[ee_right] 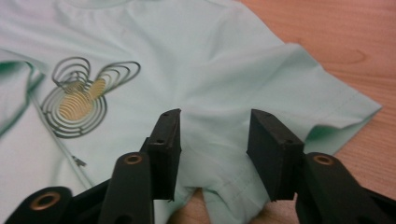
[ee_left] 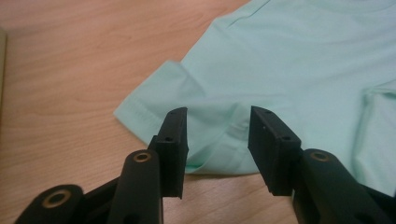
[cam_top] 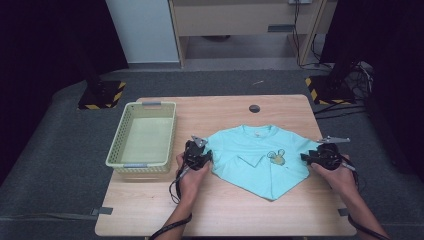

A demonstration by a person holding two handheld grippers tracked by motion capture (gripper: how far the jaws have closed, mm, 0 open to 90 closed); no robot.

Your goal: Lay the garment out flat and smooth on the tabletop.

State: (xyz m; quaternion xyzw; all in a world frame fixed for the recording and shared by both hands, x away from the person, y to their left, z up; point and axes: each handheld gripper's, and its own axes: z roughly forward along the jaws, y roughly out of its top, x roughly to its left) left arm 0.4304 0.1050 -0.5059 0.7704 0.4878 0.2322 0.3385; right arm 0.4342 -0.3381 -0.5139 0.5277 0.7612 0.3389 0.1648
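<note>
both grippers, left gripper (cam_top: 199,156) and right gripper (cam_top: 316,156), sit with jaws wide apart and gripping nothing, the mint t-shirt (cam_top: 255,156) flat between them, so we judge they're lined up to pinch its sleeve seams.

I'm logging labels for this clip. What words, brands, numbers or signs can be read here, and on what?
No readable text anywhere.
The T-shirt carries only a printed graphic of grey and yellow concentric rings, no letters.
A small mark inside its collar is too small to read.
The basket and table bear no labels.
</note>
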